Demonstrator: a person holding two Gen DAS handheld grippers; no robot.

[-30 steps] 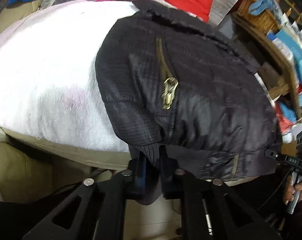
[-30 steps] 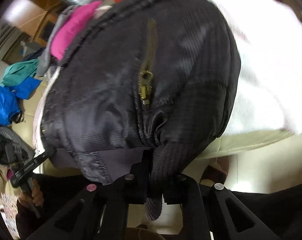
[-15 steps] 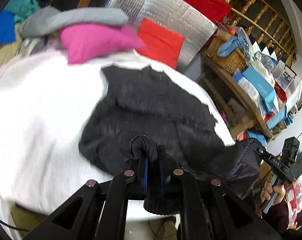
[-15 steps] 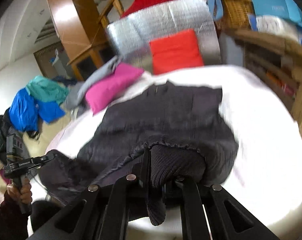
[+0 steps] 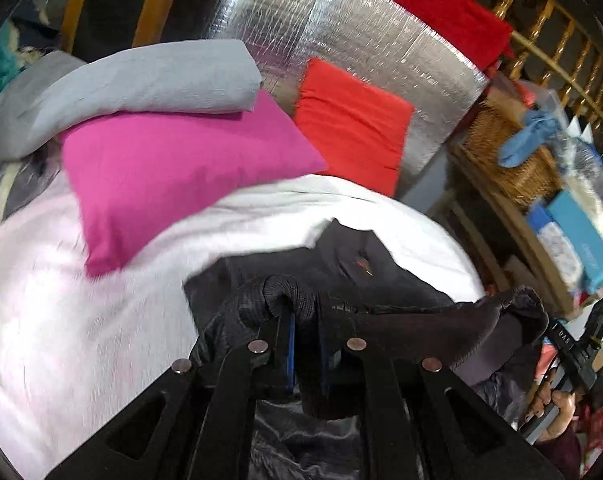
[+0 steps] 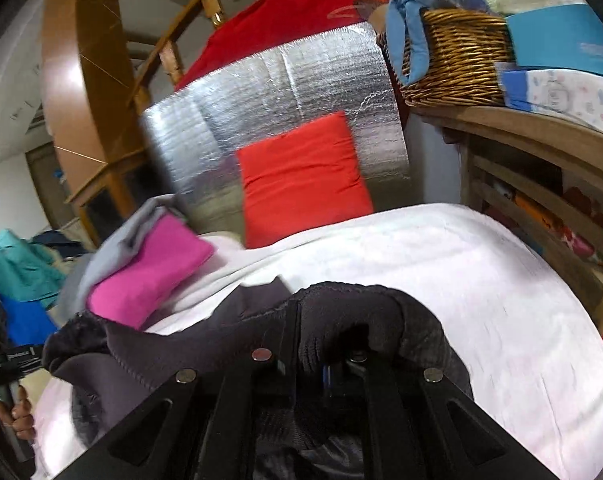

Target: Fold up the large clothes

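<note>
Black quilted jacket (image 5: 341, 264) held up by its ribbed hem over a white sheet (image 5: 81, 320), lifted edge stretched between both grippers, rest of it draped down onto the sheet. Left gripper (image 5: 305, 320) clamped tight on a ribbed knit fold of the hem, jaws nearly together with fabric bunched over the tips. Right gripper (image 6: 321, 344) likewise pinched shut on the hem, knit rolled over its fingers. Same jacket (image 6: 189, 344) sagging between the two in the right wrist view. Right hand (image 5: 557, 404) on its handle at the left view's right edge; left hand (image 6: 19, 416) at the right view's lower left. Beyond the jacket: pink pillow (image 5: 173, 172) on the sheet, grey pillow (image 5: 141, 84) on top of it, red cushion (image 5: 349, 124) leaning on a silver foil panel (image 5: 341, 32). Wicker basket (image 6: 457, 60) on a wooden shelf (image 6: 521, 128) to the right.
</note>
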